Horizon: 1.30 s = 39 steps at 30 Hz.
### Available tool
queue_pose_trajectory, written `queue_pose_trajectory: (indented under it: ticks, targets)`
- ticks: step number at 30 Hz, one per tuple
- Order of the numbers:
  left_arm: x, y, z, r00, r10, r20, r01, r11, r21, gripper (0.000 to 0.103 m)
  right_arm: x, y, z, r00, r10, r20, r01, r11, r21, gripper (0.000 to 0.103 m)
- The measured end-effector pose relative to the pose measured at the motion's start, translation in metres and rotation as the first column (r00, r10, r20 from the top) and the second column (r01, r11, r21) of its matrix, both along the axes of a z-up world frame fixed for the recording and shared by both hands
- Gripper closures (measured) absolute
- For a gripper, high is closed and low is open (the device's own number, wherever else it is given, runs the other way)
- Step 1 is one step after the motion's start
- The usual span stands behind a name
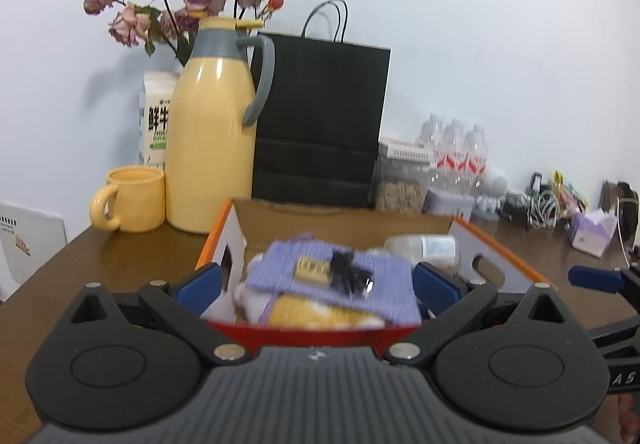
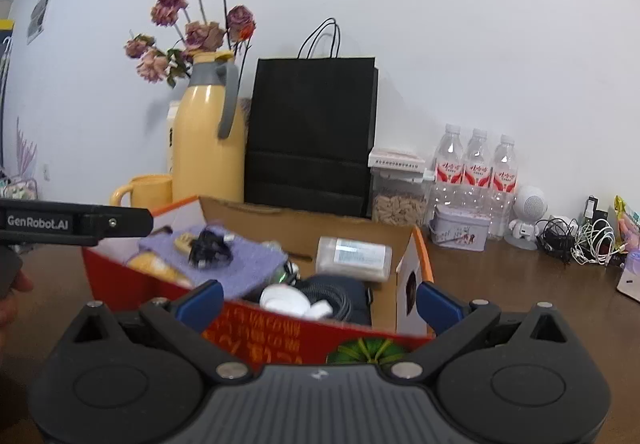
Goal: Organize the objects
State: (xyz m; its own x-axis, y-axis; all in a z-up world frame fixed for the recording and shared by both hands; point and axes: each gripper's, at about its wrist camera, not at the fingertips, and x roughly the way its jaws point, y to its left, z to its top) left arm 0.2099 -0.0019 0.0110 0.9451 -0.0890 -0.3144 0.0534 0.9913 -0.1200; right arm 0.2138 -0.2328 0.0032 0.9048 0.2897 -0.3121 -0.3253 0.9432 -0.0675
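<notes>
An orange-and-red cardboard box stands open on the brown table, right in front of both grippers. Inside lie a purple knitted cloth, a black hair clip on top of it, a yellow item beneath, and a clear plastic container at the back. The right wrist view shows the box with the clip, the container, a white item and dark fabric. My left gripper hangs open over the box's near wall. My right gripper is open at the front right corner, holding nothing.
Behind the box stand a yellow thermos, a yellow mug, a milk carton, dried roses and a black paper bag. Further right are a nut jar, water bottles, a tin and tangled cables.
</notes>
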Motion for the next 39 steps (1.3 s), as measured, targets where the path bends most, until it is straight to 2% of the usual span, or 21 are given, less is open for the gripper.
queue_pose_trajectory:
  ticks: [12, 24, 29, 31, 39]
  targets:
    - [-0.024, 0.015, -0.025, 0.995, -0.005, -0.098, 0.011, 0.998, 0.054, 0.0, -0.018, 0.001, -0.016, 0.995, 0.064, -0.079, -0.066, 0.998, -0.02, 0.0]
    - [-0.023, 0.028, -0.031, 0.986, 0.057, -0.154, -0.051, 0.998, 0.043, 0.0, -0.015, 0.01, -0.025, 0.988, 0.079, -0.13, -0.086, 0.995, -0.053, 0.001]
    - [-0.025, 0.029, -0.03, 0.986, 0.061, -0.153, -0.056, 0.998, 0.038, 0.0, -0.015, 0.017, -0.03, 0.984, 0.08, -0.156, -0.091, 0.994, -0.066, 0.008]
    - [-0.025, 0.03, -0.029, 0.987, 0.061, -0.151, -0.057, 0.998, 0.036, 0.0, -0.014, 0.022, -0.032, 0.98, 0.088, -0.177, -0.101, 0.992, -0.069, 0.017]
    - [-0.024, 0.034, -0.03, 0.98, 0.094, -0.174, -0.088, 0.995, 0.039, 0.0, -0.01, 0.052, -0.036, 0.948, 0.185, -0.26, -0.191, 0.982, 0.002, 0.032]
